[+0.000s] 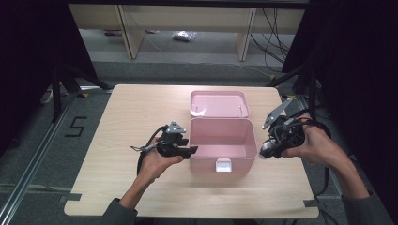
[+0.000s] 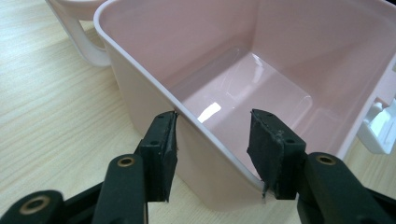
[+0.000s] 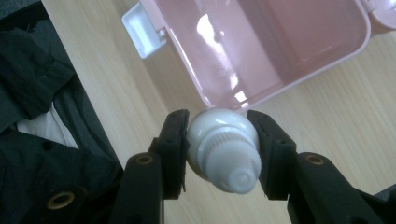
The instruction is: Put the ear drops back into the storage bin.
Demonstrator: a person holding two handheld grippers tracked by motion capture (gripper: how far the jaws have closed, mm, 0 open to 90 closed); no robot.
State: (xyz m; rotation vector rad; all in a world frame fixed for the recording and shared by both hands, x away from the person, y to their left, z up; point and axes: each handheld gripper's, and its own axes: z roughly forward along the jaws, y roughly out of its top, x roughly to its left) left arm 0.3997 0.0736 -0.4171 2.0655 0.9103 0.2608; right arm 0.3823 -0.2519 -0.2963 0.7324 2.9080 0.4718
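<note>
A light wooden table (image 1: pixel 141 108) stands on grey floor (image 1: pixel 42 154), a black "5" (image 1: pixel 76 126) marked at centre left. Pale wooden furniture legs (image 1: pixel 130 33) line the top of the frame, cables (image 1: pixel 274 37) trailing at upper right; both sides lie dark

Pale wood-grain surface (image 1: pixel 141 108) under both grippers. Beyond them: grey floor, a clear bag (image 1: pixel 184 35), light wooden legs (image 1: pixel 130 33), trailing cables (image 1: pixel 274 37). Black "5" mark (image 1: pixel 76 126) on floor off the left gripper's outer side.
</note>
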